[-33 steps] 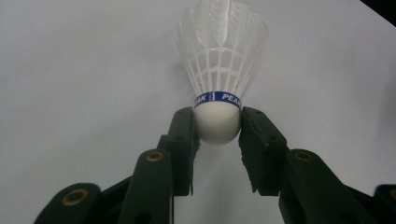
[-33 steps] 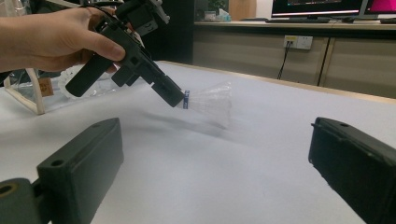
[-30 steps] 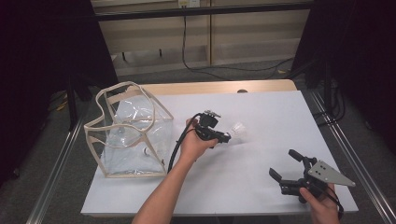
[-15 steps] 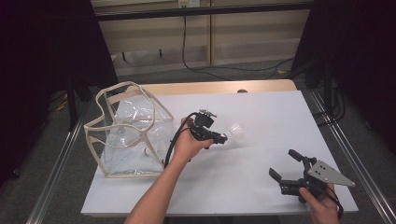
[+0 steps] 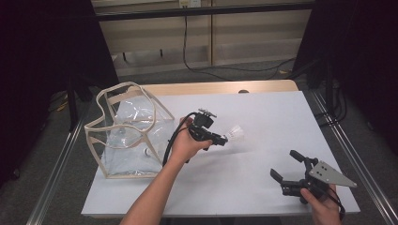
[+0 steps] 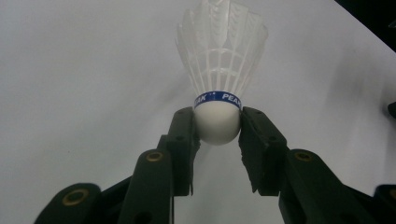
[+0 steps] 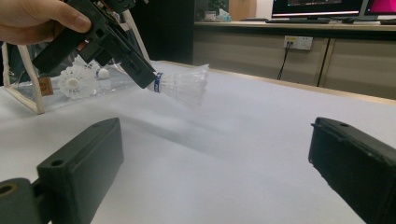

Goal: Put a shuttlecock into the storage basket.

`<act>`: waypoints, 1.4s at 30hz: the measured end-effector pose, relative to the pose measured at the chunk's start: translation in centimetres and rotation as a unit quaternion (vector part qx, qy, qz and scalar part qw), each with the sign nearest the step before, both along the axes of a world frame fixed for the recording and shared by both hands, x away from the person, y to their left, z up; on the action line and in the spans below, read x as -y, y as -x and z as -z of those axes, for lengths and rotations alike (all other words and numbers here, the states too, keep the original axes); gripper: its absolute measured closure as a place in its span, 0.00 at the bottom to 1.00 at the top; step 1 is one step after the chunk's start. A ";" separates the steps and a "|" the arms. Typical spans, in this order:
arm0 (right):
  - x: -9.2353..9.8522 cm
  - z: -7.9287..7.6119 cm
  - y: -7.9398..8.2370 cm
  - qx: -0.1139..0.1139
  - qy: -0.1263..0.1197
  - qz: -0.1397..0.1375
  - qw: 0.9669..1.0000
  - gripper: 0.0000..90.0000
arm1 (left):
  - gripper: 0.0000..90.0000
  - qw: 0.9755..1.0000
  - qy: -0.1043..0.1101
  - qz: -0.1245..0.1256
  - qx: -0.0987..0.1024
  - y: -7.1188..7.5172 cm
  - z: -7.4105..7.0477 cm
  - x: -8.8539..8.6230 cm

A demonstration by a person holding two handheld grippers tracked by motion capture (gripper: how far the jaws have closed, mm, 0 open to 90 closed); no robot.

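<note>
The left tool (image 5: 224, 138) has its two black jaws clamped on the white rounded cork of a shuttlecock (image 6: 218, 79), one jaw on each side of the cork, just below the blue band that runs round the base of the white feather skirt. Seen from the high view, this tool sits near the middle of the tabletop (image 5: 263, 112), held by the person's left hand (image 5: 185, 143), and the shuttlecock (image 5: 234, 134) sticks out from the jaws with its skirt pointing toward the right edge. In the right gripper view the shuttlecock (image 7: 183, 85) hangs clear of the white surface, skirt tilted slightly downward, with a soft shadow under it on the tabletop. The right tool (image 5: 287, 166) rests near the front right corner of the tabletop, gripped by the right hand (image 5: 324, 206); its jaws stand wide apart with nothing between them, well apart from the shuttlecock. At the left edge of the tabletop stands a clear plastic bag (image 5: 126, 133) with beige trim, its top mouth gaping open. Through its clear wall, in the right gripper view, another shuttlecock (image 7: 74, 81) lies inside, along with a small white ball-like shape beside it that is too small to identify.
</note>
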State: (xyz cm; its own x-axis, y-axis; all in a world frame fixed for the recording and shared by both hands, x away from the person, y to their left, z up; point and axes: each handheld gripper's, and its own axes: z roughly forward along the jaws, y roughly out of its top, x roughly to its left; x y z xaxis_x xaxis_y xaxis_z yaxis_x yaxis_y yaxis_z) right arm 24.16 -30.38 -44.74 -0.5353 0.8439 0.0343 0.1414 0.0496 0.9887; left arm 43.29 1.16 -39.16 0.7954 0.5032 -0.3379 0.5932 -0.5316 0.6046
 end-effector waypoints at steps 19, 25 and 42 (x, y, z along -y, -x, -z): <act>-0.1 0.0 0.0 -0.001 0.002 0.000 1.000 0.03 | 0.73 1.000 -0.009 0.007 -0.004 0.3 -1.8 -0.8; -0.1 0.0 0.0 -0.001 0.001 0.000 1.000 0.03 | 0.73 1.000 -0.008 0.007 -0.007 0.4 -2.4 -1.1; -0.1 0.0 0.0 -0.001 0.002 0.000 1.000 0.03 | 0.73 1.000 -0.011 0.009 -0.009 0.4 -3.6 -2.1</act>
State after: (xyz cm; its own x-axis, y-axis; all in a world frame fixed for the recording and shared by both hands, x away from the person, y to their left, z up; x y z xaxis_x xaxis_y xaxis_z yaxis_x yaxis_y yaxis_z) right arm 24.17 -30.31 -44.75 -0.5350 0.8442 0.0325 0.1439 0.0532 0.9882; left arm 42.87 3.22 -35.57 0.7981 0.4967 -0.3410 0.5942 -0.5556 0.5816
